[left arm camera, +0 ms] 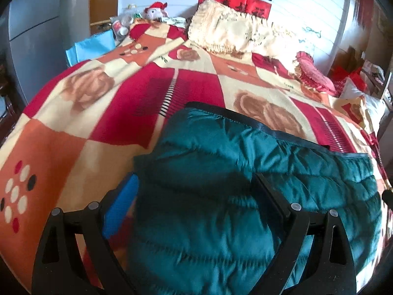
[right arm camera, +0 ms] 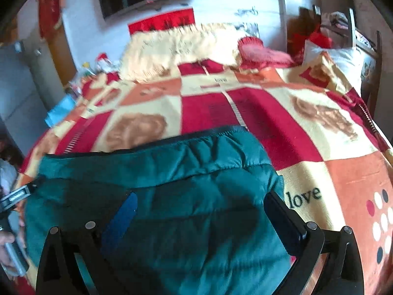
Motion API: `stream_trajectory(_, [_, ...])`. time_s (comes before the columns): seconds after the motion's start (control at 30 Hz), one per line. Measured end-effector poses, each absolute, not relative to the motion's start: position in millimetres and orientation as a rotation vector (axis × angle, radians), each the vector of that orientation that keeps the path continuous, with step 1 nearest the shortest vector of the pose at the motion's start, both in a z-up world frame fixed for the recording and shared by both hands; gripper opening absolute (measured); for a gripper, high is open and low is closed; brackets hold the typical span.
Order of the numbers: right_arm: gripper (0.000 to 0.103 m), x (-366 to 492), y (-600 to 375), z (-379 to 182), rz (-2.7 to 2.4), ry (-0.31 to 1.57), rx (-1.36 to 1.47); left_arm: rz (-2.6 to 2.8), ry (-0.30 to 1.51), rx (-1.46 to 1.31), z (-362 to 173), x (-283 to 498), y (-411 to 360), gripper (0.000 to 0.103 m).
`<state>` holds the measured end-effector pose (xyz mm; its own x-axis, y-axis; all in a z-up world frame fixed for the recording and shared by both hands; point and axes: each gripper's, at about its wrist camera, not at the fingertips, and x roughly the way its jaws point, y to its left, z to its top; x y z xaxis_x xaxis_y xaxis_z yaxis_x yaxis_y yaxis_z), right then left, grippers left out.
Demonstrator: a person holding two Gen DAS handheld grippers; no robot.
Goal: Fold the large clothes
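Blanket (right arm camera: 319, 167) reads "love"; teal quilted jacket (right arm camera: 184, 196) on it; left claw (left arm camera: 196, 209), right claw (right arm camera: 199, 218) spread apart.

The left gripper (left arm camera: 194, 206) pointed steeply down and forward with its jaws spread wide, the blue-padded finger (left arm camera: 120, 209) on the left and the dark finger (left arm camera: 272, 201) on the right, neither pad pressing inward. The right gripper (right arm camera: 199, 218) was angled down likewise, its jaws standing fully apart, with a blue pad (right arm camera: 122, 218) at left and a dark pad (right arm camera: 285, 218) at right. At the near left edge of the right wrist view, the person's hand (right arm camera: 6, 242) gripped the other tool's handle.
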<state>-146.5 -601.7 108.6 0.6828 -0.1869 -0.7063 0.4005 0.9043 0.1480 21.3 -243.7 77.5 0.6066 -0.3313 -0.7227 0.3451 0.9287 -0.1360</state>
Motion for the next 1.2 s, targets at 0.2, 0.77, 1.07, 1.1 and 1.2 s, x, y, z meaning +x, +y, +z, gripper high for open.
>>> stream_trajectory(0.2, [0.103, -182, -571, 118, -0.281, 0.770, 0.261, -0.415, 0.808, 0.015, 93, -14, -219, 0.093])
stream_trajectory(0.77, [0.103, -230, -563, 95, -0.292, 0.840, 0.338, -0.528, 0.890, -0.062, 75, -50, -183, 0.093])
stream_trajectory(1.07, [0.103, -248, -633, 65, -0.364, 0.836, 0.596, -0.624, 1.108, -0.288, 31, -13, -167, 0.093])
stream_trajectory(1.1, [0.103, -247, -642, 59, -0.362, 0.841, 0.640, -0.632, 1.113, -0.302, 29, -12, -167, 0.093])
stream_trajectory(1.2, [0.103, -243, -653, 47, -0.304, 0.833, 0.723, -0.649, 1.106, -0.320, 25, -12, -170, 0.099])
